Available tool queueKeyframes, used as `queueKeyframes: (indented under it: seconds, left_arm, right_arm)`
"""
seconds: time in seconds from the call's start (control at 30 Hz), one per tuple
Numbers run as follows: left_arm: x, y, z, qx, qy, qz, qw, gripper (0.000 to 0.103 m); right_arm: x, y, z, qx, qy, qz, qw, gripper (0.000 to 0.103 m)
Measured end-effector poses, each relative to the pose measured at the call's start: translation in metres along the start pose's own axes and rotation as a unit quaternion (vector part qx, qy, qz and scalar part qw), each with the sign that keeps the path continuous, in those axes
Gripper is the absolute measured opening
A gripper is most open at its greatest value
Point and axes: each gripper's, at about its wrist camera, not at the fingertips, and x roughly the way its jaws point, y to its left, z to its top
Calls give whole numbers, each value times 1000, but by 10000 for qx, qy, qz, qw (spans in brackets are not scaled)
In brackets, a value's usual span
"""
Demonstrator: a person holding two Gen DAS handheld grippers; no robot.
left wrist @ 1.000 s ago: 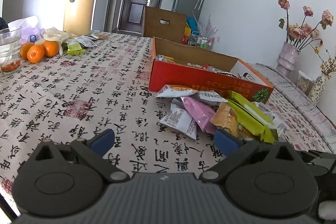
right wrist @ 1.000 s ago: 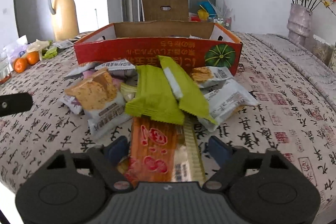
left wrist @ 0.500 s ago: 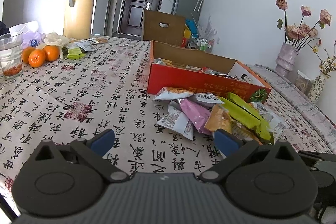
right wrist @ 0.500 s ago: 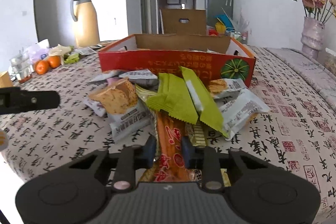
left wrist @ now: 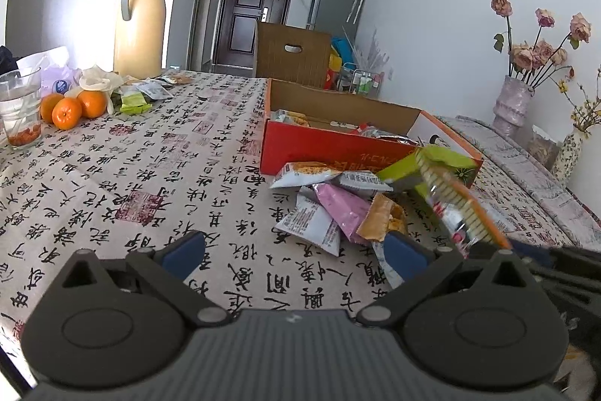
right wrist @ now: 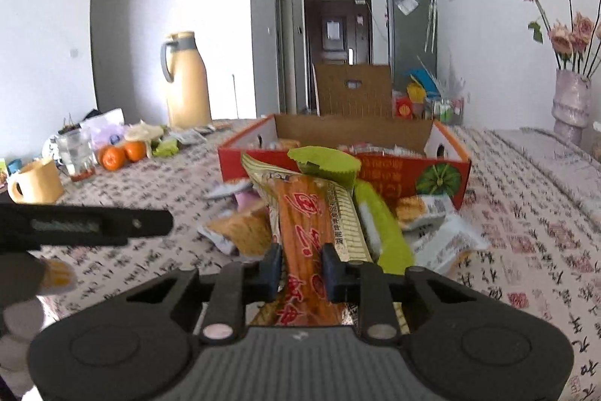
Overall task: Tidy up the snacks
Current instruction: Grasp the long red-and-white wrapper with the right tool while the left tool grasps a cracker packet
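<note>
Orange sausage pack [right wrist: 306, 232]: pinched between the right gripper [right wrist: 302, 267] pads, jaws closing on it, far end tilted up ahead of the tool. Green packet [right wrist: 325, 165]: draped over that far end, likely to slide off. Snack pile [left wrist: 338, 209]: on the cloth just ahead of both tools. Red box [right wrist: 443, 171]: beyond the pile, partly filled. Left gripper [left wrist: 293, 256]: jaws spread, nothing between them, hovering over bare cloth beside the pile. Handling note: lift slowly so the green packet drops clear, keep the pinch firm on the slick film, carry forward over the near wall, release inside.
</note>
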Motion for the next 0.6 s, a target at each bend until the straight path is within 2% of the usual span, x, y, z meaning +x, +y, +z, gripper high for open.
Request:
queueKeyframes:
  seconds: [0.43, 0.6]
  left_arm:
    - [7, -26, -1, 269, 91, -36, 9996, 103]
    - [13, -39, -4, 437, 178, -45, 9989, 103]
  right_arm:
    - [-33, -33, 10, 240, -504, -327, 9979, 22]
    - [-38, -51, 6, 405, -545, -458, 9966, 22]
